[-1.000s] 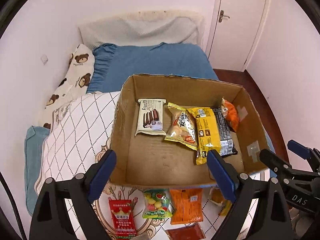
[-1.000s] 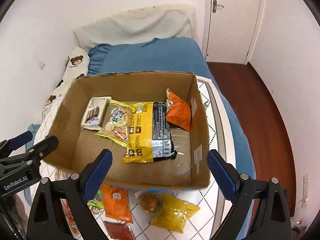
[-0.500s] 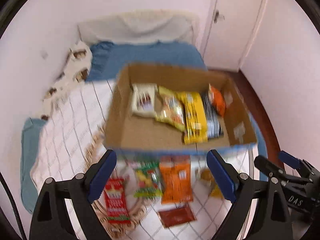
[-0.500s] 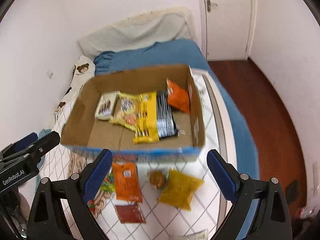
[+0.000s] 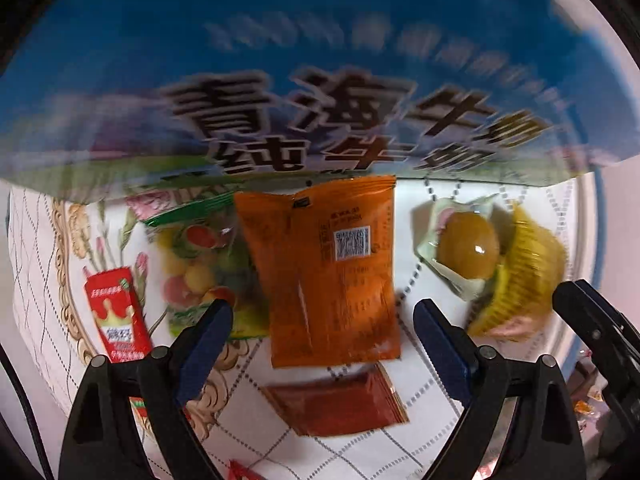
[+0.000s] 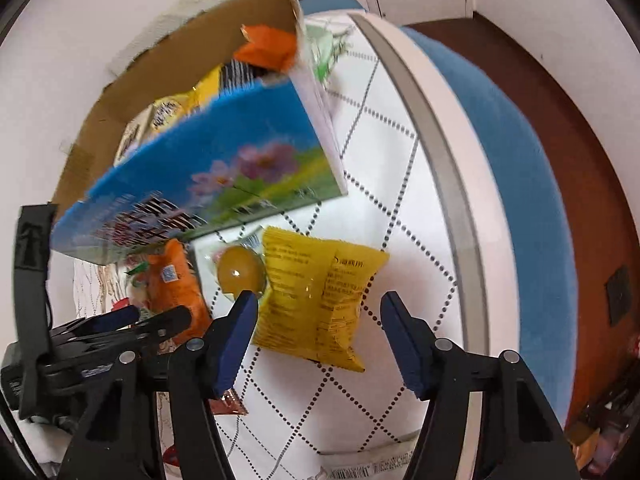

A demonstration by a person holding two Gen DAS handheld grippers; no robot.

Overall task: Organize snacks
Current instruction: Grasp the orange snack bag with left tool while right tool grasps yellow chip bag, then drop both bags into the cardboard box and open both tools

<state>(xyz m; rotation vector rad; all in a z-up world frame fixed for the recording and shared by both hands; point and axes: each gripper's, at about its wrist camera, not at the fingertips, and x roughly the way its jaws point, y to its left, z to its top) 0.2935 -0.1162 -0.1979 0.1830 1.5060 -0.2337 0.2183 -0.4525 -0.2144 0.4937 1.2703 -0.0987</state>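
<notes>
Left wrist view is filled across its top by the blue printed outer wall of the cardboard box (image 5: 320, 80), blurred, with large dark characters on it. The quilted white cover (image 5: 432, 412) with its dotted diamond pattern carries the loose snacks below that wall. An orange packet (image 5: 328, 268) lies flat just under the box, barcode side up, and the left gripper (image 5: 323, 340) hovers with its jaws spread wide on either side of the packet's lower part, holding nothing. A green fruit-candy bag (image 5: 200, 264) touches the orange packet's left edge, a dark red sachet (image 5: 336, 404) lies just below it, and a red crown-printed sachet (image 5: 118, 316) sits further left.

From the right wrist, the right gripper (image 6: 316, 336) is likewise wide open and empty, over a yellow bag (image 6: 320, 300). A wrapped round yellow snack (image 6: 240, 272) touches that bag's left side.
</notes>
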